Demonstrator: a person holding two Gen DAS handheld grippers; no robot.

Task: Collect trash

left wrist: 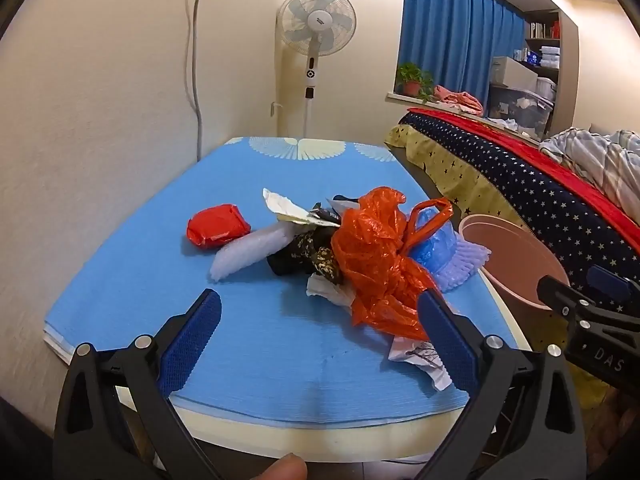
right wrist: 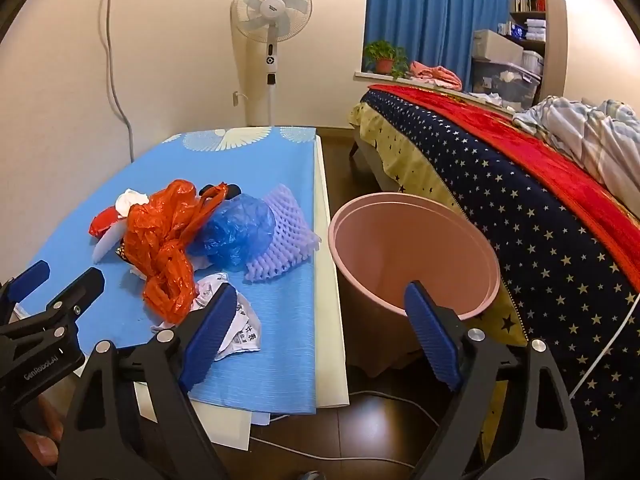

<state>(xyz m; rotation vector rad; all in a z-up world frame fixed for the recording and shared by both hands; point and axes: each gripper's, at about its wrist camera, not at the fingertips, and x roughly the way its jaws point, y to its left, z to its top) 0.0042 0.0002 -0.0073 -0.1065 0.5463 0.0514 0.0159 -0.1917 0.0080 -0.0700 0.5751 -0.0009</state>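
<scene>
1. Blue cloth [left wrist: 140,280] covers the table; trash pile sits right of centre on it, near the table's right edge.
2. Pile contents: orange plastic bag [left wrist: 376,264] on top/front; blue plastic bag [right wrist: 240,236] just right of it, touching; lilac foam fruit net [right wrist: 280,240] at far right of pile, close to table edge.
3. Black patterned wrapper [left wrist: 308,256] and white foam sleeve [left wrist: 248,252] lie left of orange bag; red packet [left wrist: 216,226] a bit further left, touching the foam sleeve's end.
4. Crumpled printed paper [right wrist: 240,328] at near end of pile, partly under orange bag; white paper scrap [left wrist: 288,208] at far side.
5. Pink bin [right wrist: 416,248] stands on the floor just beside the table's right edge, betw. table and bed [right wrist: 520,208]. Upright; the inside seen shows no trash.
6. Left gripper [left wrist: 320,336]: jaws spread wide, nothing betw. the pads; right pad sits in front of orange bag's near edge, contact can't tell. Tilted down over table's near edge.
7. Right gripper [right wrist: 324,340]: jaws wide apart, holding nothing; left pad overlaps printed paper in view, right pad in front of bin rim. Tilted down.
8. Bkgd: pedestal fan [left wrist: 316,28] at wall, blue curtain [right wrist: 432,12], potted plant [right wrist: 384,56] on sill.
</scene>
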